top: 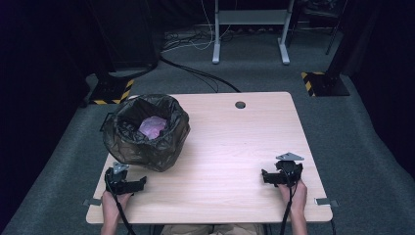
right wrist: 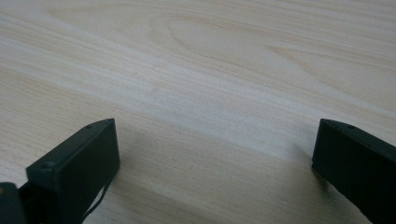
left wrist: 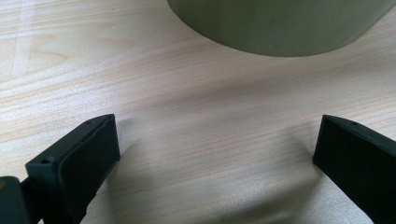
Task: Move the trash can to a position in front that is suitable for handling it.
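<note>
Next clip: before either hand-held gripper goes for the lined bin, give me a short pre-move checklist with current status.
1. Left hand-held gripper open, holding nothing: ok.
2. Right hand-held gripper open, holding nothing: ok.
3. Bin upright on the table: ok.
4. Black bag folded over the bin's rim all round: cannot tell, far side dark.
5. Pink item sits inside the bag: ok.
6. Bare tabletop between left hand-held gripper and bin: ok.
</note>
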A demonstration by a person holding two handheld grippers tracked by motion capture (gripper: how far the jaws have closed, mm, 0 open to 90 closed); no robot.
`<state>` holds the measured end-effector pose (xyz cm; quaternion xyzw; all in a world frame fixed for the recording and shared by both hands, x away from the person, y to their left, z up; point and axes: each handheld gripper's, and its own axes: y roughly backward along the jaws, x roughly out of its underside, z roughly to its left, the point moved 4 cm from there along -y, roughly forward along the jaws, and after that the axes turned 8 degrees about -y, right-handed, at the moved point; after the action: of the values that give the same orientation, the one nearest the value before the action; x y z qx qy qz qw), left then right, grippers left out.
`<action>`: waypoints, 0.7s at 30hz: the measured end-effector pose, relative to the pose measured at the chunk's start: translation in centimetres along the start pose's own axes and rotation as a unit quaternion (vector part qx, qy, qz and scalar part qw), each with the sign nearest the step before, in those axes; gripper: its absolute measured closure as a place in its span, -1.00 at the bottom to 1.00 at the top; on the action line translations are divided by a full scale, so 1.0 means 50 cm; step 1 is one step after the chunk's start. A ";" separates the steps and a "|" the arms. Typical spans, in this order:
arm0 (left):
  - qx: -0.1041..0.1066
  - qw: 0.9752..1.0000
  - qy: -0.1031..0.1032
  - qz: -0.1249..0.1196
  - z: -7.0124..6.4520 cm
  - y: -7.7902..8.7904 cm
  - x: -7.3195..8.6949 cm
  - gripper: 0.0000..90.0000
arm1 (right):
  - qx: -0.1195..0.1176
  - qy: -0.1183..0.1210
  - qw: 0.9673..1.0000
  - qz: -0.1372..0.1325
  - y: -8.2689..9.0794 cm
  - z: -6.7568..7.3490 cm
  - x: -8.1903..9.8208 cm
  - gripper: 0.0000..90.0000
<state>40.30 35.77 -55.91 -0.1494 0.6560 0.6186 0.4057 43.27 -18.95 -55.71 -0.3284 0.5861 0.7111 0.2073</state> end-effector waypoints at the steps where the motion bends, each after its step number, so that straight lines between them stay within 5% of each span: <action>1: 0.000 1.000 -0.001 -0.001 -0.001 0.000 0.000 -1.00 | 0.000 0.000 1.000 0.000 0.000 0.000 0.000 -1.00; 15: 0.035 0.999 -0.028 -0.023 -0.005 0.001 -0.010 -1.00 | 0.000 -0.001 1.000 -0.001 0.000 0.000 -0.001 -0.98; 21: 0.055 0.995 -0.048 -0.073 0.010 0.030 -0.052 -1.00 | -0.001 0.000 1.000 -0.002 0.000 -0.001 -0.001 -0.97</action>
<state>41.08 35.71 -52.97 -0.1444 0.6565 0.5567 0.4880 43.31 -18.98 -55.69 -0.3293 0.5849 0.7114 0.2082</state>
